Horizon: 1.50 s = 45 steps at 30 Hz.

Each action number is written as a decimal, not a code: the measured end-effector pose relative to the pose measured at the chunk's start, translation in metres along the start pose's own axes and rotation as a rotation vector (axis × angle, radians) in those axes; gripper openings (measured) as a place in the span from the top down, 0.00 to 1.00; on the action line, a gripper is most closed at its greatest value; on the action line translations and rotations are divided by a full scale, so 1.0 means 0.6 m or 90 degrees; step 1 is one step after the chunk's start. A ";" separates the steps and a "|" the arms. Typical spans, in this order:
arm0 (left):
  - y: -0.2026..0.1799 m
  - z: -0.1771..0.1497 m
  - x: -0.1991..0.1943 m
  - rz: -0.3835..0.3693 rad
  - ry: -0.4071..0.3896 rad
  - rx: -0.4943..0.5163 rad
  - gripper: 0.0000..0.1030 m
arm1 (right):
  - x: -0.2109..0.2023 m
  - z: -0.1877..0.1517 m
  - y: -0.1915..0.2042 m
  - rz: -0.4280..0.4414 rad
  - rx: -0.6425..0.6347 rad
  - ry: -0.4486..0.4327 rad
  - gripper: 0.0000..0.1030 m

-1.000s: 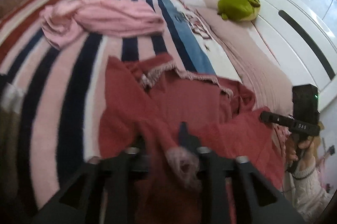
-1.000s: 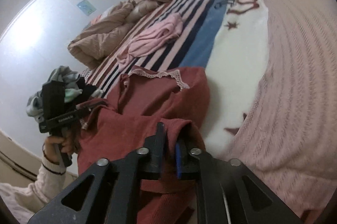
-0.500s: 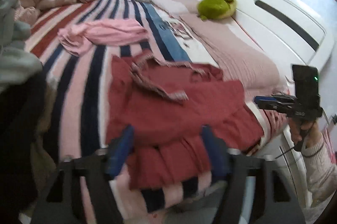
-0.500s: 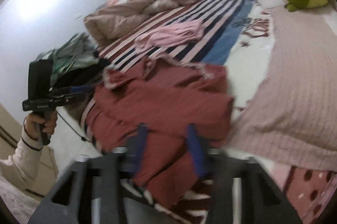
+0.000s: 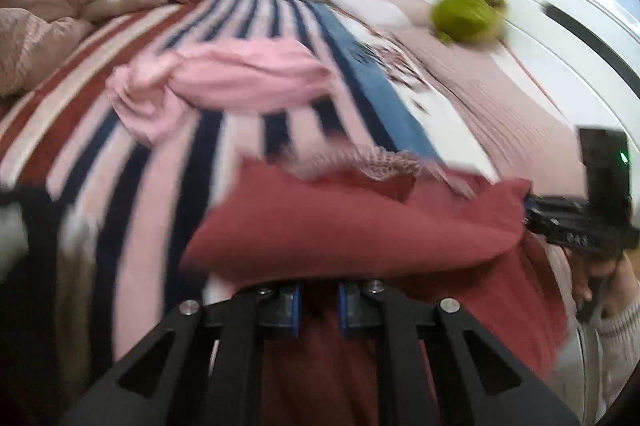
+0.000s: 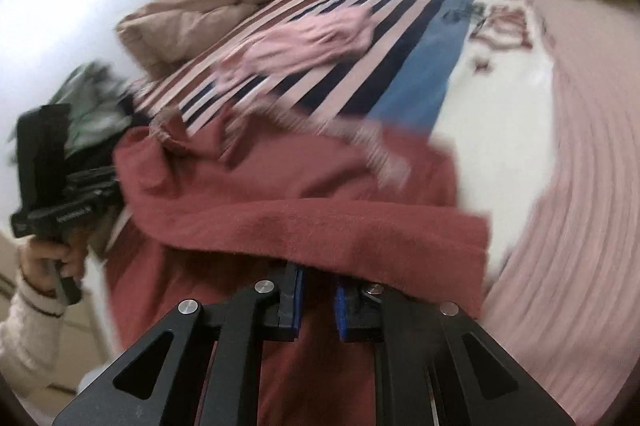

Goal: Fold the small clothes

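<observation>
Left wrist view: my left hand-held gripper (image 5: 318,310) is closing on the red garment (image 5: 360,226) at the bed's (image 5: 168,162) near edge; my right hand-held gripper (image 6: 318,310) is closing on it too.

white "das" lettering on right gripper (image 5: 576,226) body; nothing else legible.

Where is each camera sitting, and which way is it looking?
Left wrist: sits on the left hand-held gripper, looking down across the striped bed; its jaws are closing on the red top; the right hand shows.
Right wrist: sits on the right hand-held gripper, facing the same bed, its jaws closing on the top; the left hand shows.
Both see: red top, pink garment, green plush toy.
</observation>
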<state>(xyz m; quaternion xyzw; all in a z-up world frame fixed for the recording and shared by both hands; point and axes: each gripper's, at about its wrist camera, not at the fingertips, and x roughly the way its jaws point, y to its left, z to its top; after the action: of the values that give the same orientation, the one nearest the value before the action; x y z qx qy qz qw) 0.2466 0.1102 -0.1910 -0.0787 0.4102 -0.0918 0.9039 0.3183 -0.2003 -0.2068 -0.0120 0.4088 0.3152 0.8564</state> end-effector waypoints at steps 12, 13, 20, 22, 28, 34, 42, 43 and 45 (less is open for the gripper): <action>0.027 -0.034 -0.032 -0.080 0.025 -0.010 0.37 | -0.088 -0.021 -0.030 -0.016 0.021 -0.035 0.63; 0.022 -0.052 -0.045 -0.088 0.028 -0.006 0.36 | -0.100 -0.042 -0.027 -0.008 0.029 -0.033 0.55; -0.025 -0.181 -0.099 -0.097 0.067 0.021 0.36 | -0.129 -0.181 0.019 0.035 0.057 0.013 0.35; -0.033 -0.200 -0.103 -0.085 0.069 0.026 0.58 | -0.114 -0.206 0.030 0.041 0.064 0.030 0.35; -0.025 -0.216 -0.130 0.008 0.043 0.046 0.97 | -0.123 -0.231 0.042 0.018 0.073 0.024 0.96; 0.006 -0.231 -0.140 0.021 0.052 0.032 0.96 | -0.165 -0.235 0.014 -0.040 0.080 0.007 0.99; 0.002 -0.226 -0.177 -0.018 0.029 0.029 0.41 | -0.192 -0.228 -0.009 -0.080 0.085 0.000 0.96; -0.002 -0.220 -0.187 -0.042 0.014 0.034 0.33 | -0.196 -0.219 -0.004 -0.068 0.080 -0.006 0.83; -0.012 -0.206 -0.192 -0.068 -0.001 0.041 0.33 | -0.195 -0.205 0.008 -0.047 0.070 -0.003 0.42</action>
<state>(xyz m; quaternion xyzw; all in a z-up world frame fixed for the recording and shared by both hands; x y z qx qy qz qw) 0.0779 0.1218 -0.1859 -0.0713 0.4019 -0.1534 0.9000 0.1760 -0.2923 -0.2046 0.0203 0.4226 0.2606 0.8678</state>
